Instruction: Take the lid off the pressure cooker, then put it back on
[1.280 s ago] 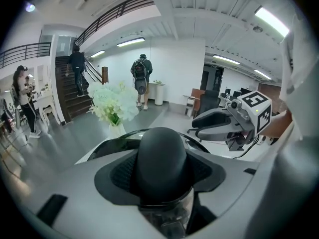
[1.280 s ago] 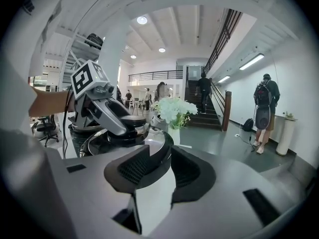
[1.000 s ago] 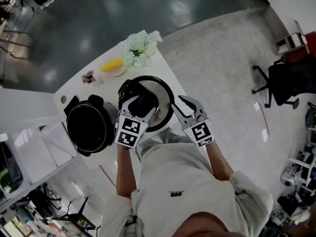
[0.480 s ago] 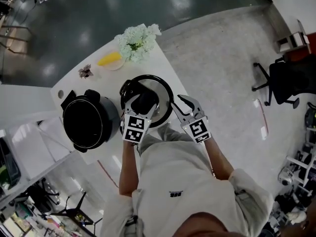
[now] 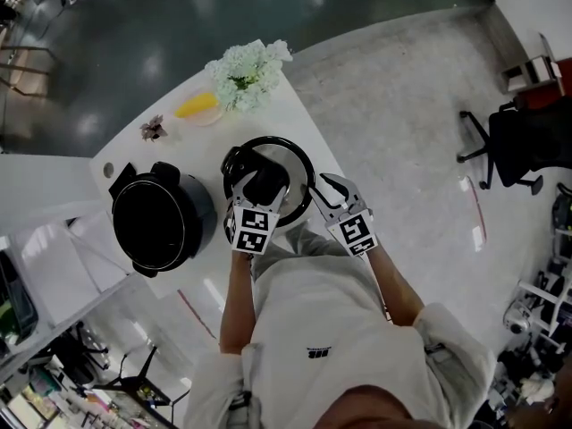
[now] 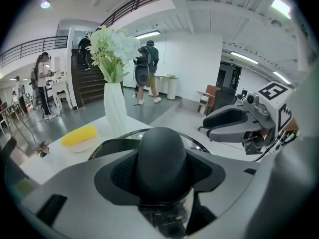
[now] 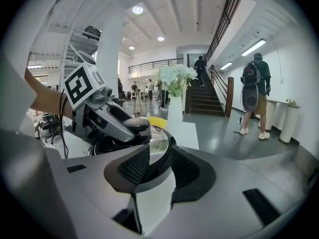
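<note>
The pressure cooker's round lid [image 5: 295,170], steel with a black rim, is over the white table [image 5: 290,114], right of the open black pot [image 5: 161,224]. My left gripper [image 5: 259,186] is shut on the lid's black knob [image 6: 162,148], which fills the space between its pads. My right gripper [image 5: 326,190] is shut on the lid's near right rim [image 7: 160,146], with the edge running between its pads. Whether the lid touches the table is not clear. The left gripper view also shows the right gripper [image 6: 234,126] at the lid's far side.
A white vase of pale flowers [image 5: 250,74] stands behind the lid. A yellow item on a small plate [image 5: 198,107] and a small dried sprig [image 5: 154,130] lie further left. The table's right edge runs close beside the lid. An office chair [image 5: 518,146] stands on the floor at right.
Both grippers have sunk toward the table with the lid held between them. The grips on the knob and the rim look unchanged.
</note>
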Available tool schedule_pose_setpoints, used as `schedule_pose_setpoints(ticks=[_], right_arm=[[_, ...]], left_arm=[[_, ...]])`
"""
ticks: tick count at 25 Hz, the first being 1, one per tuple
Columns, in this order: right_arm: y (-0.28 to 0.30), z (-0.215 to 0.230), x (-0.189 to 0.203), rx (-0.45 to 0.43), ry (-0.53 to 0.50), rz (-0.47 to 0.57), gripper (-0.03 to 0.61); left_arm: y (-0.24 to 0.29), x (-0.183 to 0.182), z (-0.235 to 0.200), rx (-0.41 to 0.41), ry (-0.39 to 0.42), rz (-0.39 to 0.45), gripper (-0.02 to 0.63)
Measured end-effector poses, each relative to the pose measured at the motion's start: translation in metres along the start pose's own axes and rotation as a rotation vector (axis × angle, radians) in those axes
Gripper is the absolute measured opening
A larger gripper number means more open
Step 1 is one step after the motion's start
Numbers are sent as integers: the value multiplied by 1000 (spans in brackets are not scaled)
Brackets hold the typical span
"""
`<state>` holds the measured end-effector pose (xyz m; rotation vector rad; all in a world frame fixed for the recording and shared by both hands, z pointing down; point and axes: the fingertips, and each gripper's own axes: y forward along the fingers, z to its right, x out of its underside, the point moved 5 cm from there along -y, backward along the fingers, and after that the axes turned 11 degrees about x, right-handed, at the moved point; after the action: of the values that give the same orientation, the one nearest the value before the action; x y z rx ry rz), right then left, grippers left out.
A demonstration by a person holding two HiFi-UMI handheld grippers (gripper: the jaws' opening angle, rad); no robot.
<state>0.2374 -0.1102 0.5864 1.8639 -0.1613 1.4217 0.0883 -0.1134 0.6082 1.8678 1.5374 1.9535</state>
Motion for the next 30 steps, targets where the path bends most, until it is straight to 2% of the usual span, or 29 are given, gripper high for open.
schedule_pose_setpoints(ticks=[14, 30], right_arm=[[14, -7, 34, -6, -1, -52, 137], [13, -9, 52, 1, 5, -80, 137]], left_arm=[[30, 35, -4, -9, -17, -35, 285], [44, 48, -4, -31, -11, -45, 287]])
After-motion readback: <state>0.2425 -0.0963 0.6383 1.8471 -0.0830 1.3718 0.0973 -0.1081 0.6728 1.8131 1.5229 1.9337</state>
